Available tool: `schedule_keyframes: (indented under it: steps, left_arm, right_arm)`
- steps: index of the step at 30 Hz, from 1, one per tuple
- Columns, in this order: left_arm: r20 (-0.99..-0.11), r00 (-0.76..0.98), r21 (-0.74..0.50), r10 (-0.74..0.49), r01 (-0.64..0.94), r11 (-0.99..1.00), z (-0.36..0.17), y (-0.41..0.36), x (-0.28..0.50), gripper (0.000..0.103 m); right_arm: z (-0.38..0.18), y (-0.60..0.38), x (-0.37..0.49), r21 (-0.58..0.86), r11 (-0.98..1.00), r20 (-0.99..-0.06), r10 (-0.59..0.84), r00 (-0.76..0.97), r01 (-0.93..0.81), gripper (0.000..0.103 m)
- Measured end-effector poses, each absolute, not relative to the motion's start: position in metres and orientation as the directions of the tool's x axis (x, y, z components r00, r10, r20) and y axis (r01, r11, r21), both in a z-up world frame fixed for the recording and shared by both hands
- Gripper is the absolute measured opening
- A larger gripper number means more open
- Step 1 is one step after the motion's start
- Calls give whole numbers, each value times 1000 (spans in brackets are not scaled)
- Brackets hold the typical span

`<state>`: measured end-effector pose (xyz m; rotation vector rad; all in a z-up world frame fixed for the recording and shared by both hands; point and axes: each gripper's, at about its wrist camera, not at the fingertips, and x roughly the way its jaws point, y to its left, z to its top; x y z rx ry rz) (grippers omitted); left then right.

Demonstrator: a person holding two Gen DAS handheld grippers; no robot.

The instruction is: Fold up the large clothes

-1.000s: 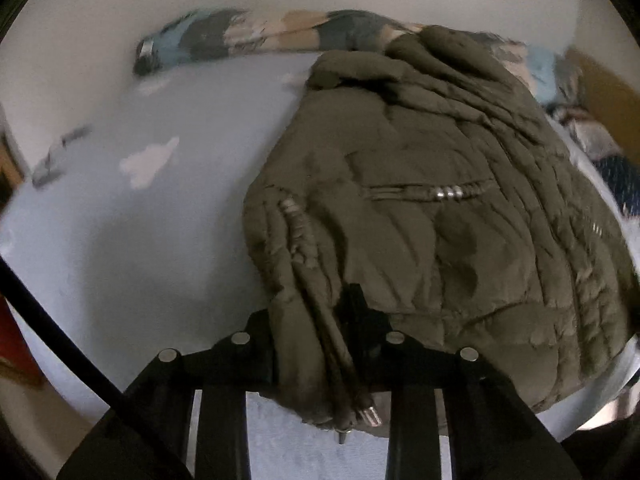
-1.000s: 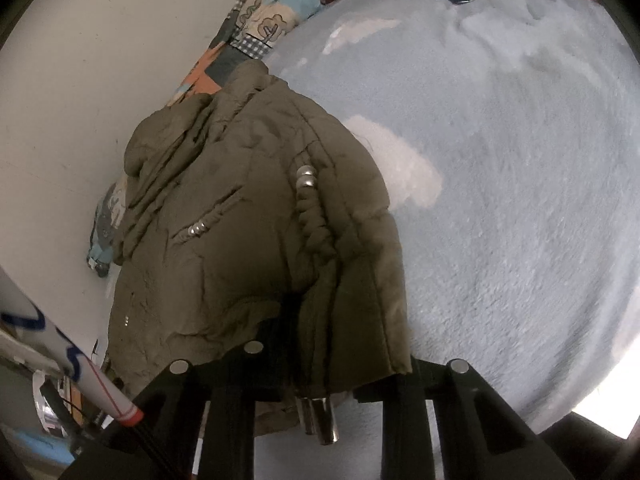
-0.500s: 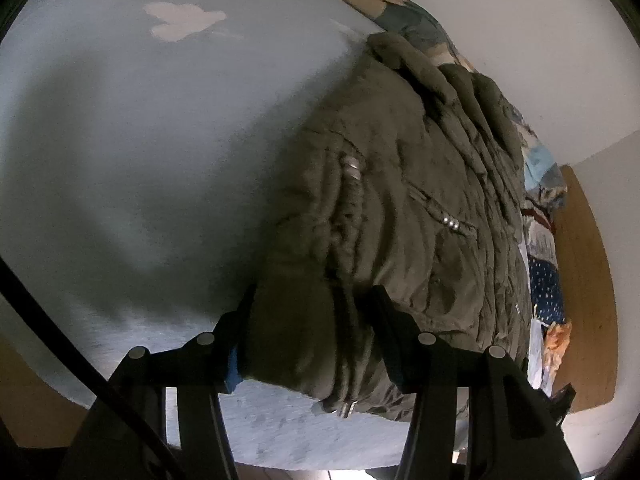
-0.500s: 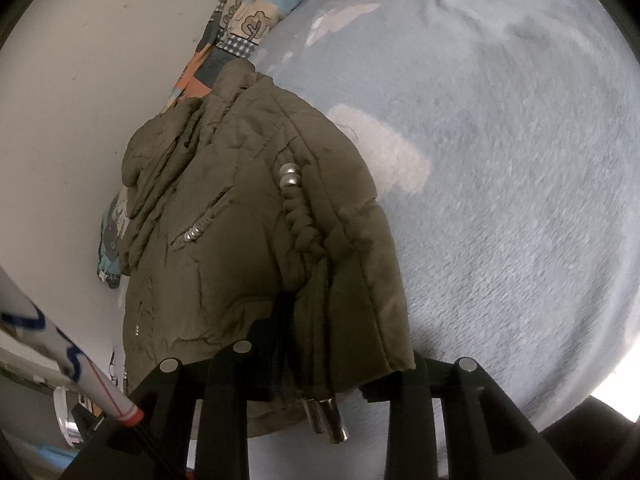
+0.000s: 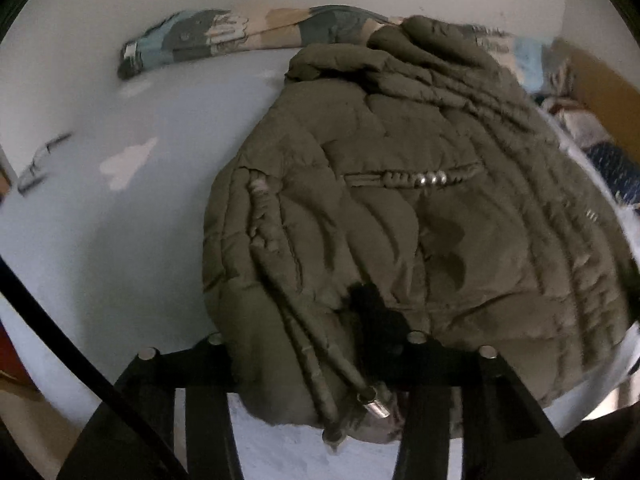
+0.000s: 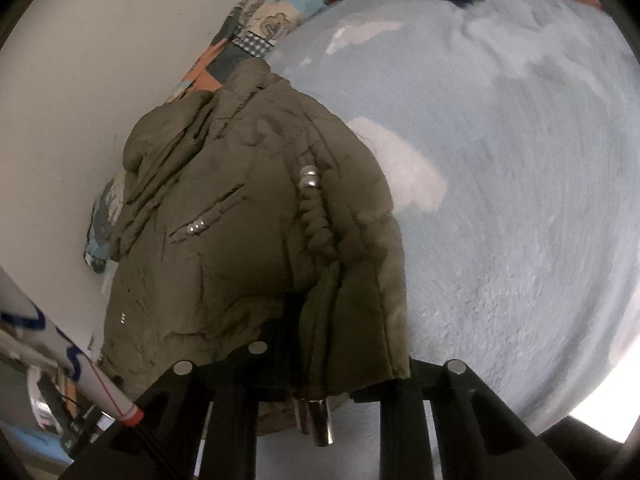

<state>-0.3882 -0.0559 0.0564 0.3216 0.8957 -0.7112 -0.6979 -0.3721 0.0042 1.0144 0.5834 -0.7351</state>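
1. Covering most of the room, a bed with a pale blue blanket (image 6: 520,200) is serving as the folding surface, with a patchwork quilt (image 5: 224,36) bunched along the wall.
2. An olive padded jacket (image 5: 400,200) is lying on the blanket near its front edge, already doubled into a thick bundle, its hem hanging toward both grippers.
3. The left gripper (image 5: 316,356) is pinching one bulky corner of the hem; its fingers are standing fairly wide only because the padding between them is thick, having just spread further.
4. The right gripper (image 6: 332,364) is clamping the neighbouring corner, fingers narrow and just closing tighter on the fabric, probably to carry both corners together for the next fold.
5. Metal-tipped drawstrings (image 6: 316,424) are dangling below the hem, likely to snag.
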Motion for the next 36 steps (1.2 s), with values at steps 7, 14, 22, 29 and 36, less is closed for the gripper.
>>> schedule_keyframes:
  steps: [7,14,22,29,36]
  left_arm:
    - [-834,391,-52,-389,646,761,51,-51,-375,69]
    - [-765,436,-45,-473,697,715,71,-54,-395,25]
    - [-672,470,-105,-572,705,702,107,-29,-408,21]
    - [-657,462,-132,-596,708,694,126,-9,-425,21]
    - [-638,470,-144,-610,706,693,140,7,-431,21]
  right_arm:
    - [-6,-378,-705,589,291,-719,-237,653,754,29]
    - [3,-374,-707,602,321,-689,-256,678,732,14]
    - [39,-358,-720,645,384,-585,-309,750,661,11]
    - [69,-339,-739,685,407,-518,-310,797,604,11]
    - [84,-320,-756,712,418,-483,-291,826,564,11]
